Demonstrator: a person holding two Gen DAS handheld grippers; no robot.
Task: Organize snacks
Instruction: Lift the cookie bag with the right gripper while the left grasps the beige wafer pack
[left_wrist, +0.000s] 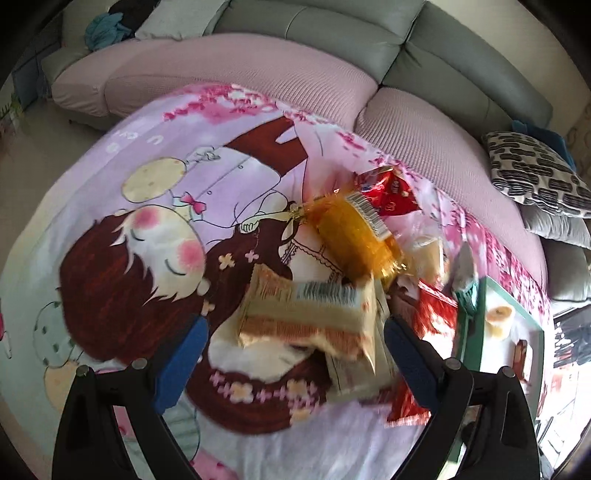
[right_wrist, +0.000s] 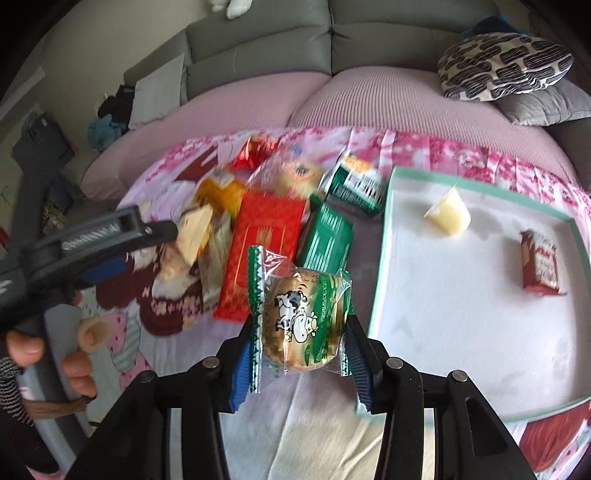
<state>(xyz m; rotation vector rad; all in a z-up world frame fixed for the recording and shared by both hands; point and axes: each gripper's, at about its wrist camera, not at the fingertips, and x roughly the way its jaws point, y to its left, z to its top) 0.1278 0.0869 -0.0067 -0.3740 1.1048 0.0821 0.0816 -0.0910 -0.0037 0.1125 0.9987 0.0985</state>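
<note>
The right gripper is clamped on a clear-wrapped bun (the one with the cartoon cow on it), blue pads pressing the wrapper from both sides. It's held up off the blanket, just left of the green-rimmed tray. The tray already has a pale cone-shaped snack and a small brown pack in it, well apart from each other.

The left gripper has its jaws spread wide, hovering over a beige wafer pack on the snack pile, one finger either side, not pinching it as far as I can tell. From the right wrist view you can see it coming in from the left, tilted down toward the pile, with the person's hand wrapped round the handle.

The rest of the pile sits on the blanket left of the tray: red pack, green pack, yellow pack. Pink sofa behind.
</note>
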